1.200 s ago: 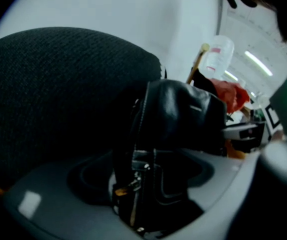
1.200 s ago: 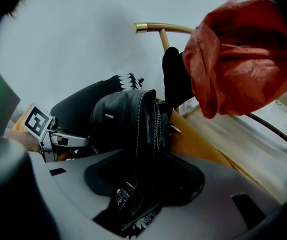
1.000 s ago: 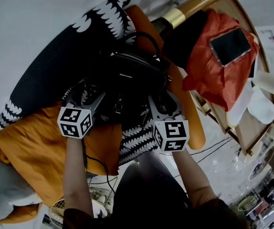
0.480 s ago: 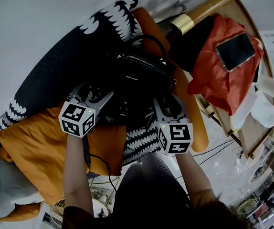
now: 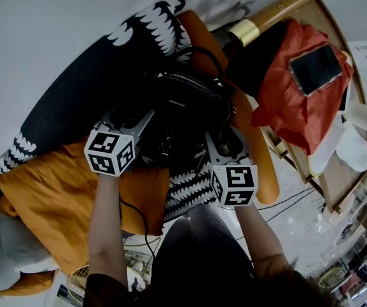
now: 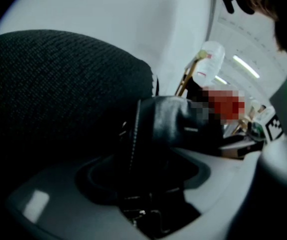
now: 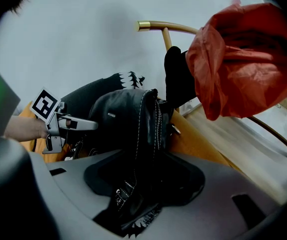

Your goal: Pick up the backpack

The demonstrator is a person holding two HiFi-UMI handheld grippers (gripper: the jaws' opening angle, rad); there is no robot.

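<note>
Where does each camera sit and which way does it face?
Head view: on the person's head, steeply down onto the black leather backpack; both forearms, left gripper and right gripper show.
Left gripper view: rides the left gripper, along its closing jaws, backpack between them.
Right gripper view: rides the right gripper, along jaws gripping the backpack; left gripper visible.
Shared: all see the backpack.

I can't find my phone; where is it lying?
In the head view's upper right, the phone lies on the red cloth, right of the black backpack.
</note>
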